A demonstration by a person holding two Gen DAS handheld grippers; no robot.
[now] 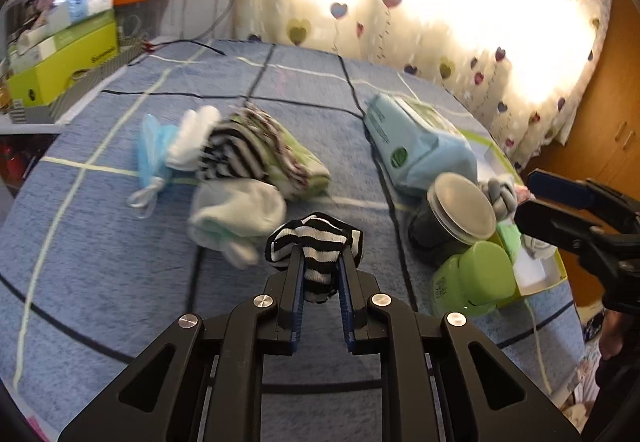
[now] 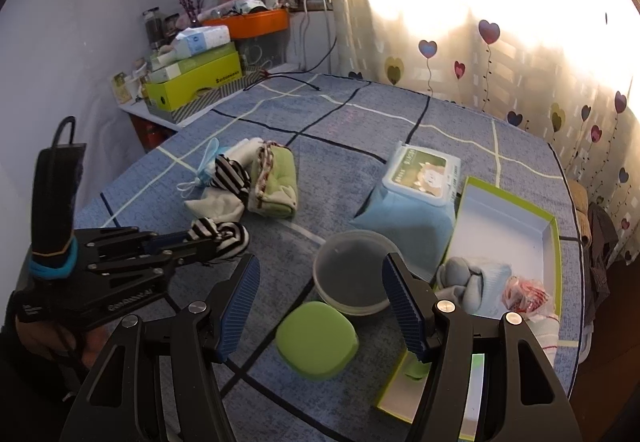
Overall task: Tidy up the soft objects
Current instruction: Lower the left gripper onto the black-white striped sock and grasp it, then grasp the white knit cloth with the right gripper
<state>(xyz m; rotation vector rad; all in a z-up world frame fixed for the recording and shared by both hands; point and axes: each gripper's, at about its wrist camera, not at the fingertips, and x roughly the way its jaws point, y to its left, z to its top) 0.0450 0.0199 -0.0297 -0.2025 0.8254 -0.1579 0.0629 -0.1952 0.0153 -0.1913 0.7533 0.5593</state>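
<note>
My left gripper (image 1: pixel 320 256) is shut on a bunched black-and-white striped sock (image 1: pixel 312 238), held just above the blue checked cloth (image 1: pixel 120 282); the right wrist view shows the same sock (image 2: pixel 224 234) in the left gripper (image 2: pixel 200 240). Behind it lies a pile: another striped sock (image 1: pixel 236 154), a green cloth (image 1: pixel 296 162), a white sock (image 1: pixel 240 214) and a light-blue pouch (image 1: pixel 152 150). My right gripper (image 2: pixel 320 262) stands open and holds nothing, above a round lidded container (image 2: pixel 352 274). A green-rimmed open box (image 2: pixel 508 210) holds grey and pale-blue socks (image 2: pixel 472 278).
A blue wipes pack (image 2: pixel 416 194) leans beside the box. A green round jar (image 2: pixel 316 340) sits in front of the container. A red-and-white bundle (image 2: pixel 528 294) lies in the box. Cartons (image 2: pixel 196 82) are stacked on a shelf at the far left; a heart-print curtain (image 2: pixel 480 62) hangs behind.
</note>
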